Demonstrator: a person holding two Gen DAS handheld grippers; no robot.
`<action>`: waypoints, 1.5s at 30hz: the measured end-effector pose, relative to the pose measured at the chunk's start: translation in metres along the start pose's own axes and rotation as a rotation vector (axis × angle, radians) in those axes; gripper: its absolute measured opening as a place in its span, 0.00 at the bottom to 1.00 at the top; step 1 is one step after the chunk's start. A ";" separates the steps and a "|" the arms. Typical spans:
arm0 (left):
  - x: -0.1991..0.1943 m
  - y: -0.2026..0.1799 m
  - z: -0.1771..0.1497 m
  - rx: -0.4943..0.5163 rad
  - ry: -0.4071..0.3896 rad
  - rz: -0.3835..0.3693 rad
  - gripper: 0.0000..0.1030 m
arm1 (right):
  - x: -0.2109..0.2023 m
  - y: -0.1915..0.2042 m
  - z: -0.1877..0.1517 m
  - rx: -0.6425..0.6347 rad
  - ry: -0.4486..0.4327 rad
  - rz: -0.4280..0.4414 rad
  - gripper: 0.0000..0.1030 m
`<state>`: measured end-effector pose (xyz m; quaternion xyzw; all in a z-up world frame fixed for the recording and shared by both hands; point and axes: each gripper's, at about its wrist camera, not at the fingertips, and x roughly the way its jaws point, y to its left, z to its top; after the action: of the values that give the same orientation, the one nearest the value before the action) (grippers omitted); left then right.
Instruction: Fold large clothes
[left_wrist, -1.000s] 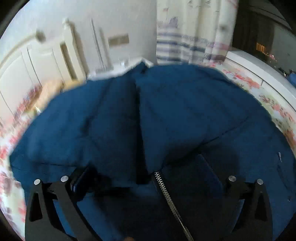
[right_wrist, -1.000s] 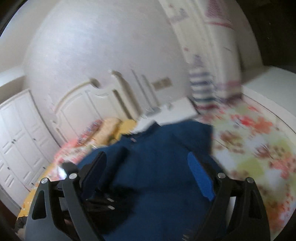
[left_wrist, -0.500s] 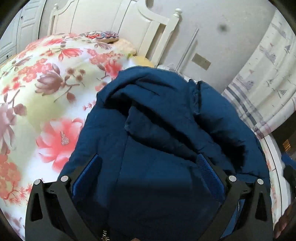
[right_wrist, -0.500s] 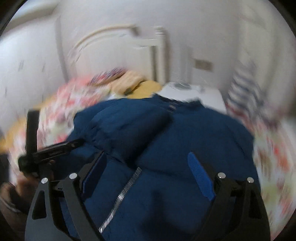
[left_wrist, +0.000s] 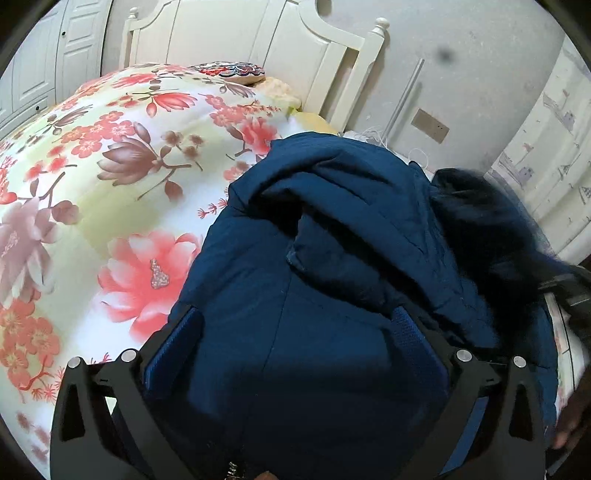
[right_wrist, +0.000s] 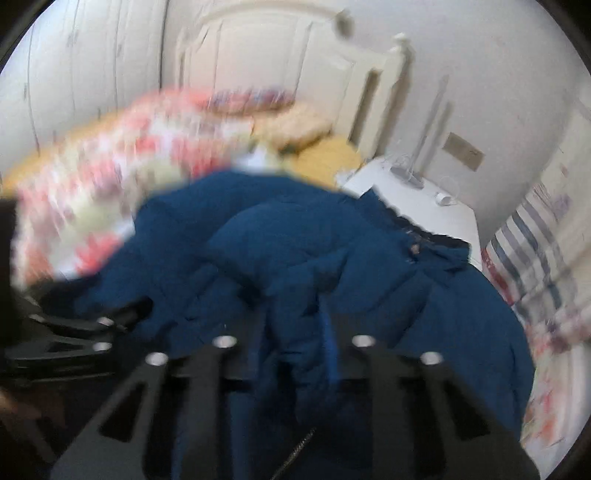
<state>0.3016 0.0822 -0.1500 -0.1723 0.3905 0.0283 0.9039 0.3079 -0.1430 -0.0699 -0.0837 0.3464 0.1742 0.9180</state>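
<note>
A big dark blue padded jacket (left_wrist: 332, 288) lies bunched on the flowered bed; it also shows in the right wrist view (right_wrist: 332, 266). My left gripper (left_wrist: 295, 347) is open, its blue-padded fingers (left_wrist: 173, 347) wide apart just over the jacket's near part, holding nothing. My right gripper (right_wrist: 295, 332) is shut on a fold of the jacket, the cloth bunched between its fingers. The right wrist view is blurred. The left gripper's body shows at the left of the right wrist view (right_wrist: 66, 332).
The bed has a flowered quilt (left_wrist: 110, 192) and a white headboard (left_wrist: 280, 48). Pillows (left_wrist: 229, 72) lie at the head. A white bedside table (right_wrist: 413, 199) with cables stands at the right, and a striped curtain (right_wrist: 535, 251) hangs beyond it.
My right gripper has shut on a fold of the jacket; it was open half a second ago. My left gripper let go earlier, swung left and stays open.
</note>
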 end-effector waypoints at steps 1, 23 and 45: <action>-0.001 0.000 0.000 0.000 0.000 -0.002 0.96 | -0.025 -0.024 -0.008 0.119 -0.073 0.047 0.18; 0.003 -0.003 -0.001 0.011 0.004 0.011 0.96 | -0.037 -0.160 -0.132 0.690 -0.002 0.004 0.34; -0.074 -0.056 0.050 0.118 -0.256 -0.137 0.96 | -0.106 -0.128 -0.075 0.424 -0.138 -0.289 0.50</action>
<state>0.2951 0.0528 -0.0490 -0.1401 0.2606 -0.0350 0.9546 0.2366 -0.3098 -0.0506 0.0741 0.2960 -0.0297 0.9518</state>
